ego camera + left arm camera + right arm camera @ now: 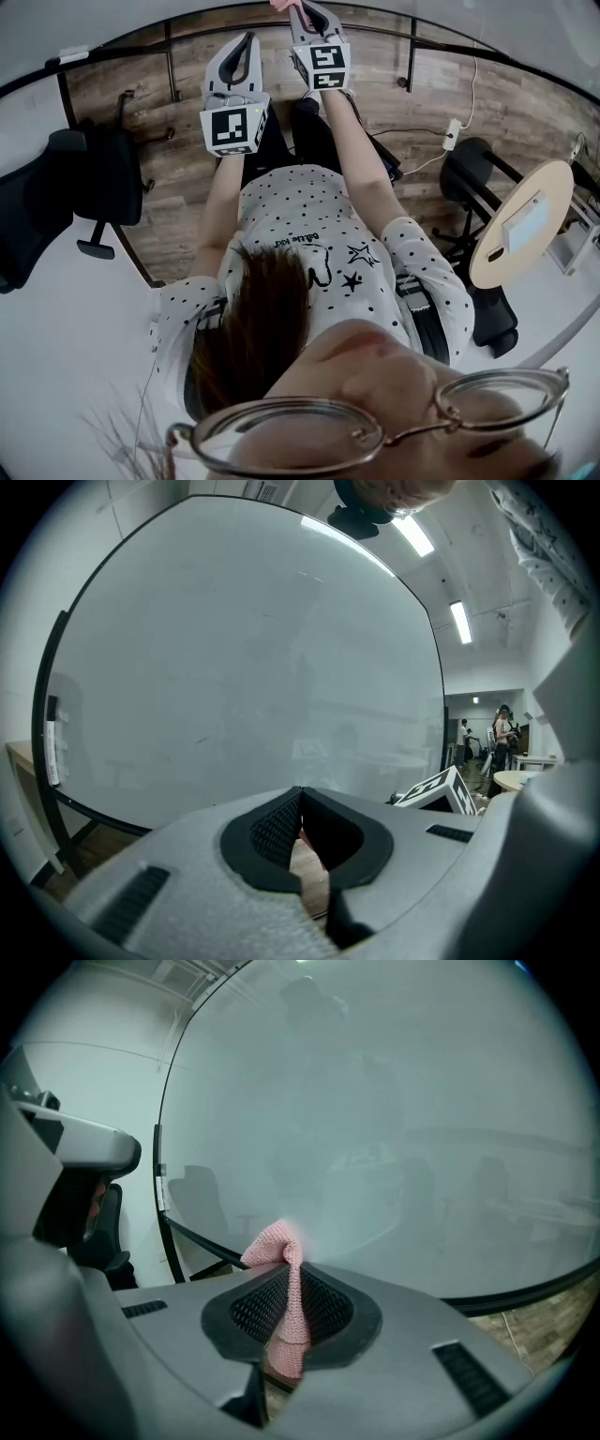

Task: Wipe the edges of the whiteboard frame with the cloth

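Right gripper (292,1274) pinching pink cloth (274,1241), tip poking up toward whiteboard (394,1129). Black frame (525,1292): bottom rail running left-right just below cloth, side rail off to left. Left gripper (300,803) sitting pressed together, empty, looking farther back. Board standing upright; wood floor (525,112) and office chair (84,178) around.

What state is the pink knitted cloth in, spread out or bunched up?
Bunched up: the pink knitted cloth is pinched into a narrow strip between the right gripper's closed jaws.
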{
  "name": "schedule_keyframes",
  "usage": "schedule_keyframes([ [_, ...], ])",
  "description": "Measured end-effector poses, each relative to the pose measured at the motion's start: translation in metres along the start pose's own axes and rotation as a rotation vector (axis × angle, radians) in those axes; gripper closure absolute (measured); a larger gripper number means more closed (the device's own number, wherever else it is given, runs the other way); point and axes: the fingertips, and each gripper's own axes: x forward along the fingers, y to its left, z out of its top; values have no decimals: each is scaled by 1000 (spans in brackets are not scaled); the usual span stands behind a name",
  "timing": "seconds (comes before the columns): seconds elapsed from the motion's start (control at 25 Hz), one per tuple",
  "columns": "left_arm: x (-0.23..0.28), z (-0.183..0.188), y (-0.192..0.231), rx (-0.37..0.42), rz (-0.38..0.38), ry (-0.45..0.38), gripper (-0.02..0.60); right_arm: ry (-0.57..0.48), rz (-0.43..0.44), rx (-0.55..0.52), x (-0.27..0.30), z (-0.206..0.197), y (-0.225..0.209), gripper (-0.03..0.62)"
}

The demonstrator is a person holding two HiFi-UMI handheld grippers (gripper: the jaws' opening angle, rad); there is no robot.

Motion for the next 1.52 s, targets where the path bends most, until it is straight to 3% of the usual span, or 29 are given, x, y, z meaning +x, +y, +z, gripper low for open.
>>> schedule_keyframes([
  [0.76,25,-7,-21,12,7,19,565,2,34,-8,-9,-5,-17,563],
  [1.52,40,-6,-72,21,6,11,565,11,-14,65,-40,-15,-82,563],
])
